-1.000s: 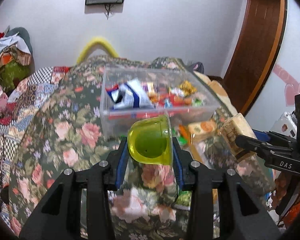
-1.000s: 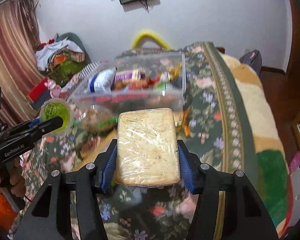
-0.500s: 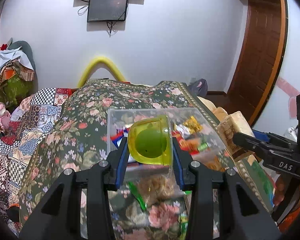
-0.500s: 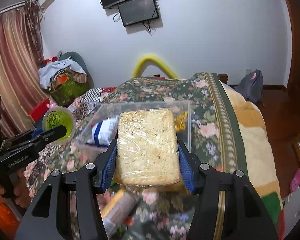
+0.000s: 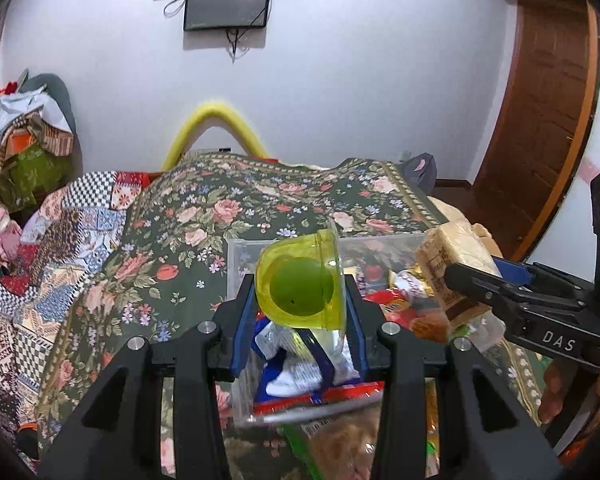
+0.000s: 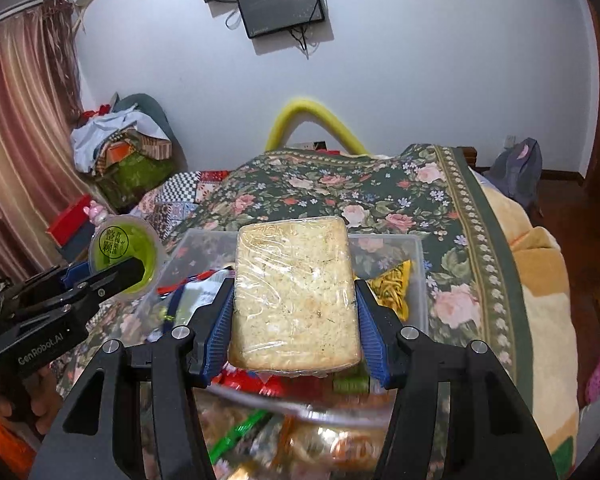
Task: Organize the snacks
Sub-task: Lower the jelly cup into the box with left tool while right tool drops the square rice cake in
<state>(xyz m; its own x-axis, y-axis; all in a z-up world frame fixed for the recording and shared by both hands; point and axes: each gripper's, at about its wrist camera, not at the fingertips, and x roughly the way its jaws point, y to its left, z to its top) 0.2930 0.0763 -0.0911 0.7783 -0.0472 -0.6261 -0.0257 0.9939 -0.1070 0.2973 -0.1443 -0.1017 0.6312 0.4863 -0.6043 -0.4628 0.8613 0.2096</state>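
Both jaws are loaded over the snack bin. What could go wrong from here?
The green jelly cup is round and tilted in the left gripper; it might roll out beyond the clear bin. The wrapped cracker block is wide; dropped onto the piled snacks, it may slide over the rim.

We count two black two-finger tools: the left tool point(image 5: 300, 312) and the right tool point(image 6: 296, 320). One translucent yellow-green plastic jelly cup point(image 5: 302, 282). One pale rectangular cracker block wrapped in clear film point(image 6: 294, 296). One clear rectangular plastic bin point(image 6: 418, 276) on one bed covered by one dark green floral blanket point(image 5: 204, 236). Inside the bin we can separate one blue-and-white foil packet point(image 5: 300, 364) and one yellow bag of thin sticks point(image 6: 392, 284); the other wrappers overlap, so we leave them uncounted. One patchwork quilt point(image 5: 40, 276). Two dark wall-mounted screens point(image 6: 280, 4). One curved yellow foam tube point(image 5: 216, 128). One brown wooden door point(image 5: 548, 92).
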